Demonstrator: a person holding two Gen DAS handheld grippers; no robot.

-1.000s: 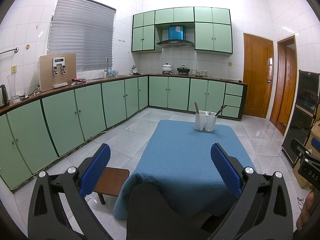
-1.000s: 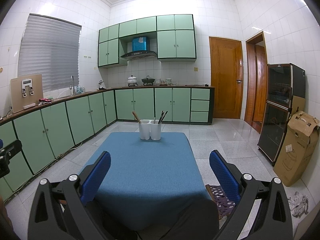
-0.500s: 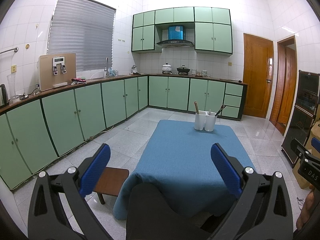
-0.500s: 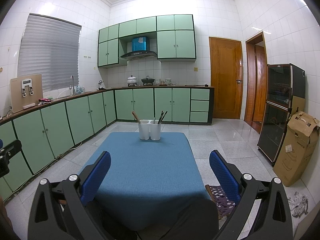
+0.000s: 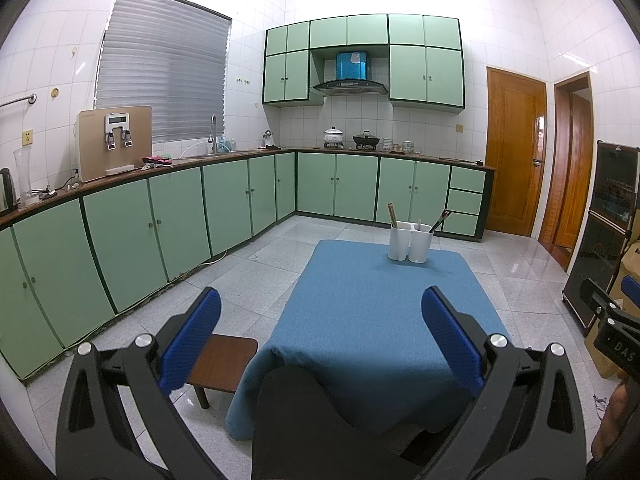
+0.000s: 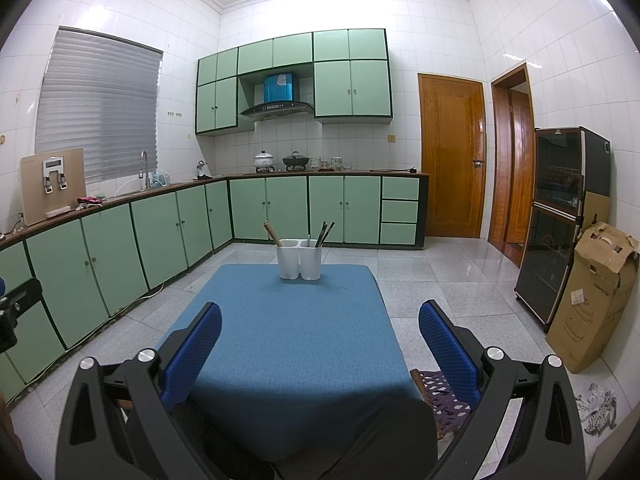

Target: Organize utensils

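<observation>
The left gripper was held low at the near end of the table, its 2 blue-padded fingers spread wide with nothing between them. The right gripper sat in the same pose, jaws wide apart and empty, its pads framing the blue cloth at 6 o'clock in the right wrist view. The white utensil holder stood upright at the far end of the table, at 12 o'clock from the right gripper and well apart from it; from the left gripper it lay toward 1 o'clock. It had 2 compartments side by side. In the left compartment leaned brown wooden chopsticks, tilted toward 11 o'clock; in the right compartment stood dark chopsticks, tilted toward 1 o'clock, with a pale utensil handle just beside them, too small to identify. A small brown stool stood on the tiled floor at 7 o'clock off the table in the left wrist view, near the left finger. In the right wrist view a purple woven seat showed at 5 o'clock beside the table's near corner, and a cardboard box stood against a dark cabinet at 3 o'clock. Green cupboards ran along the wall from 9 to 12 o'clock.
</observation>
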